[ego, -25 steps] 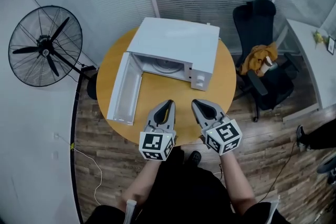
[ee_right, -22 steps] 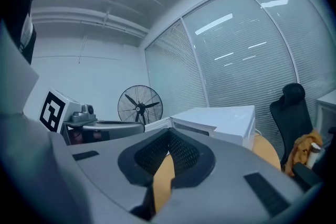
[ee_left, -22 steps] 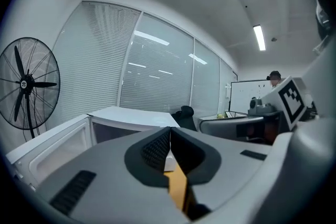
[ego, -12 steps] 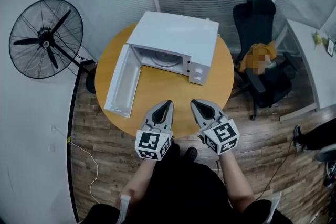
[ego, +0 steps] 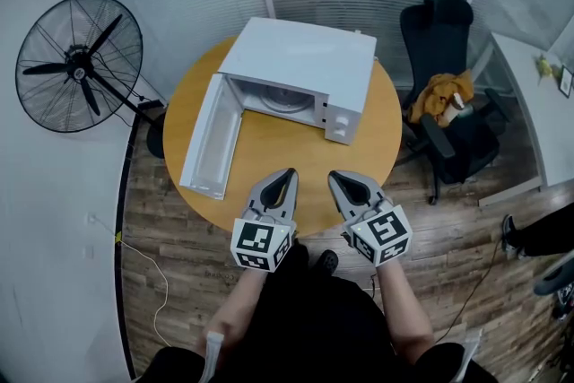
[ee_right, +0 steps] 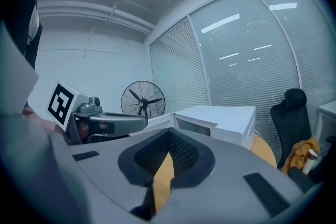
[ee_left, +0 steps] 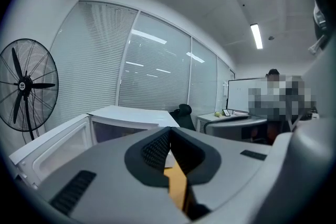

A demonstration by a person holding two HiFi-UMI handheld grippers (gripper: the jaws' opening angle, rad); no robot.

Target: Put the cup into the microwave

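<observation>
A white microwave [ego: 300, 72] stands at the back of the round wooden table [ego: 287, 157], its door [ego: 208, 148] swung wide open to the left. Inside, the glass turntable [ego: 282, 99] shows with nothing on it. No cup appears in any view. My left gripper [ego: 288, 176] and right gripper [ego: 334, 178] hover side by side over the table's near edge, both shut and holding nothing. The left gripper view shows the microwave [ee_left: 131, 120] ahead beyond the closed tips [ee_left: 169, 131]. In the right gripper view the microwave [ee_right: 220, 118] lies ahead and the left gripper [ee_right: 105, 123] is alongside.
A black standing fan [ego: 81, 67] is on the floor to the left of the table. A black office chair [ego: 448, 94] with an orange garment stands to the right, a desk corner [ego: 538, 76] beyond it. Blinds and glass walls close the back.
The head view has shifted slightly, so the table sits a little higher in frame. Both grippers stay shut, side by side at the near edge.
</observation>
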